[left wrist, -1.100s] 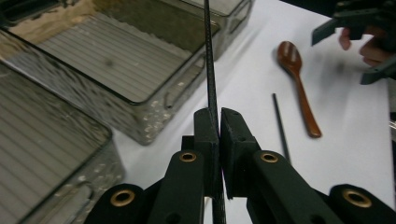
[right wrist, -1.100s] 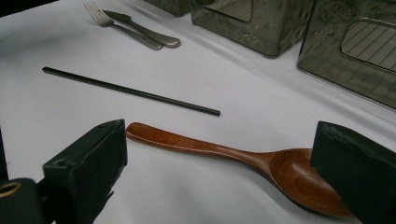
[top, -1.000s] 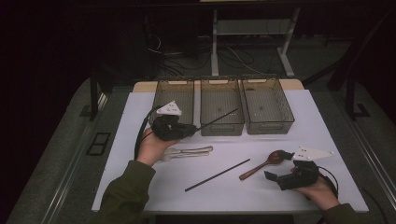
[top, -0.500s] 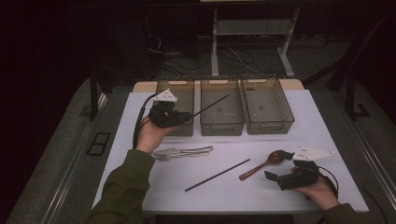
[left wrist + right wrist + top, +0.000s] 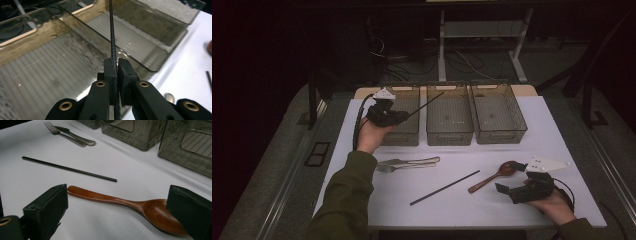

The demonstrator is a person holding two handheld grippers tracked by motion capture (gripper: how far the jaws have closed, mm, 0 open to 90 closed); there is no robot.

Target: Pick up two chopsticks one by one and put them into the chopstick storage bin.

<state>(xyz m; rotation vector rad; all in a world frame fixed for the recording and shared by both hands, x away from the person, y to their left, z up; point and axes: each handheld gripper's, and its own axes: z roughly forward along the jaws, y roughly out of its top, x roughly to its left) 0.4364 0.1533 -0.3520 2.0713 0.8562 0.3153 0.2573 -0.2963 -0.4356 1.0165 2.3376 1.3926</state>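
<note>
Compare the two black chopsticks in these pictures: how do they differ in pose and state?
The held chopstick is clamped in the left tool, raised and slanting over the bins; the loose chopstick lies flat on the white table, touched by nothing. The held one points towards the middle bin; the loose one lies near the wooden spoon. Both are thin, straight and black.

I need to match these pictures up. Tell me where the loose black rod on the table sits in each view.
High view: the loose black rod lies diagonally at centre front, between the metal cutlery and the wooden spoon.
Left gripper view: a short piece at the right edge.
Right gripper view: upper left to centre, beyond the spoon.
Shared landmark: the metal cutlery.
</note>
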